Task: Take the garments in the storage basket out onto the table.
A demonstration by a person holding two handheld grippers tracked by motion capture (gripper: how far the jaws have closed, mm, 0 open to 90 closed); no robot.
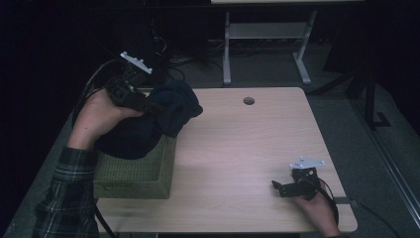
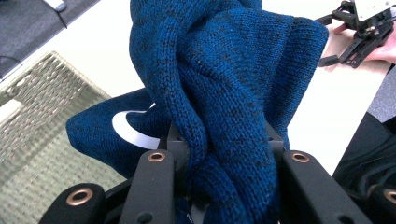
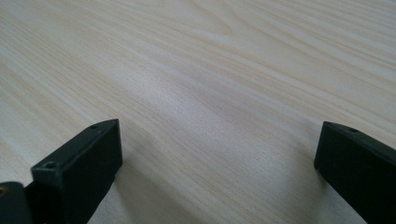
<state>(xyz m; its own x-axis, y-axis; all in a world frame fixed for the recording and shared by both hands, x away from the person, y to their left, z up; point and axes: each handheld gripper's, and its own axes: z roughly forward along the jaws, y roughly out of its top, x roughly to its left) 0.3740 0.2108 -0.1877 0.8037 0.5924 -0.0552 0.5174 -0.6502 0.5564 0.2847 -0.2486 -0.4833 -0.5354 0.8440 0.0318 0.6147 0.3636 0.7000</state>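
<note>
A dark blue knitted garment [image 1: 168, 110] with a white mark hangs over the woven green basket [image 1: 133, 178] at the table's left. My left gripper [image 1: 148, 104] is shut on a thick bunch of this knit [image 2: 224, 93], lifted above the basket. The cloth fills the gap between its jaws. My right gripper [image 1: 276, 187] rests low over the wooden table [image 1: 237, 144] near the front right corner. It stands open, with bare wood [image 3: 210, 107] between its two black fingertips [image 3: 93, 154]. That gripper [image 2: 359, 32] also appears far off in the left gripper view.
The basket's rim [image 2: 42, 93] lies below the hanging cloth. A round cable hole [image 1: 248, 100] sits near the table's far edge. A white desk frame [image 1: 267, 44] stands on the floor behind the table.
</note>
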